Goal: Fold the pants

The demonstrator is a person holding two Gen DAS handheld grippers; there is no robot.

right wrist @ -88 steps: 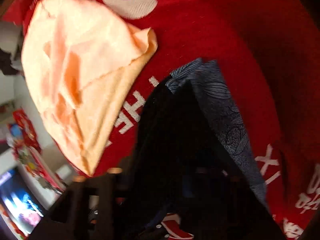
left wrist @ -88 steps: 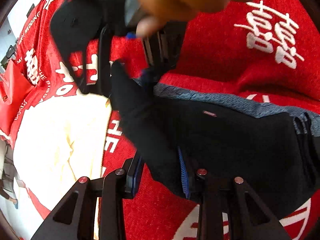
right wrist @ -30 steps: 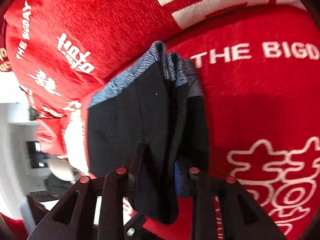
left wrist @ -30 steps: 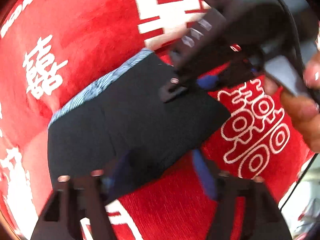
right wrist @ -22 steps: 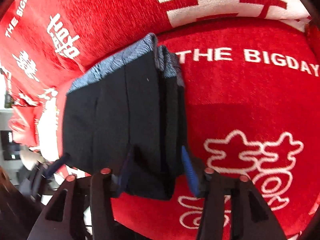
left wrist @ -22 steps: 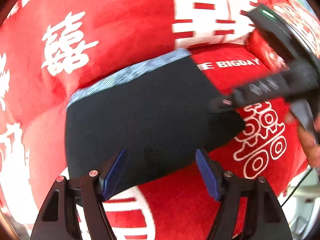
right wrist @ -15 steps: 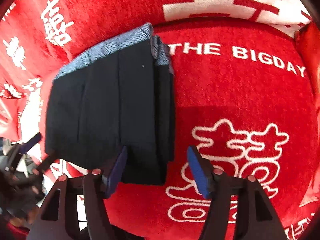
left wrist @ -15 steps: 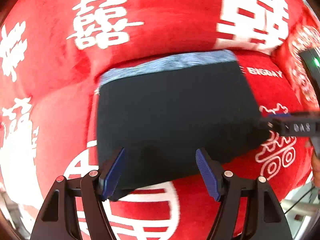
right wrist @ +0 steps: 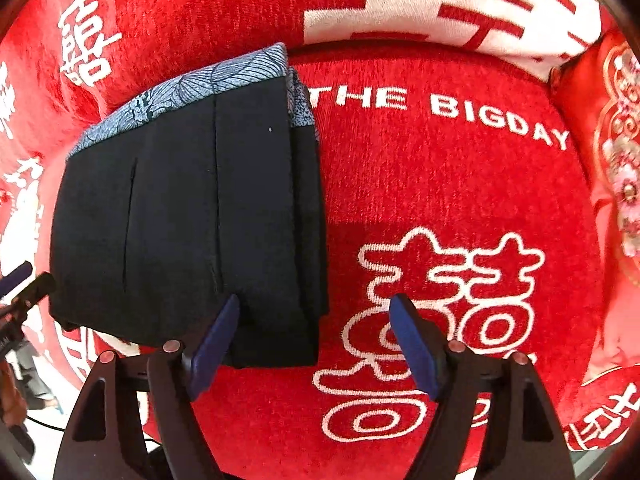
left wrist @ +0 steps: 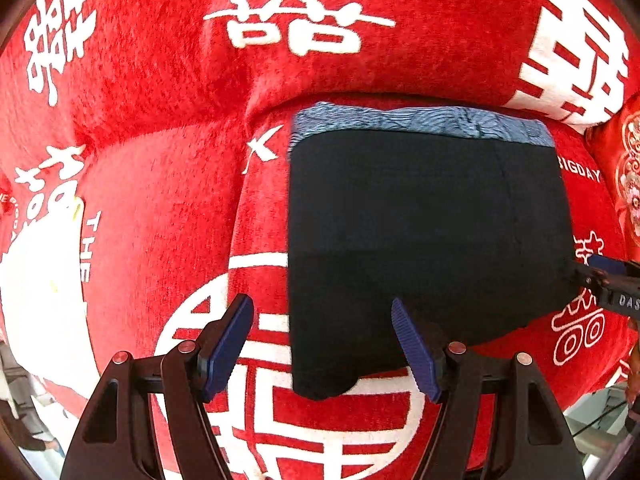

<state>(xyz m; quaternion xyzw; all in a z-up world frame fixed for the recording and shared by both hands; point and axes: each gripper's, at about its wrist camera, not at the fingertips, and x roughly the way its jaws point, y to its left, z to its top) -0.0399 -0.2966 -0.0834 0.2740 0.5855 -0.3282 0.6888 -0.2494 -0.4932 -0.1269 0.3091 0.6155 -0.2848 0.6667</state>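
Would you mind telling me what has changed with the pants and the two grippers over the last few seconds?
Both grippers let go: the left gripper and right gripper, earlier shut on the black pants, now stand open and drawn back. The pants lie folded flat. The red blanket stayed put.

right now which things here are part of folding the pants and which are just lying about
Job:
- folded black pants, lying flat
- left gripper, open
- right gripper, open

Lying about:
- red blanket underneath
- cream cloth
- embroidered red cushion

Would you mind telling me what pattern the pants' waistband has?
The waistband is blue-grey with fine dark leaf-like line work, clearest in the right wrist view.
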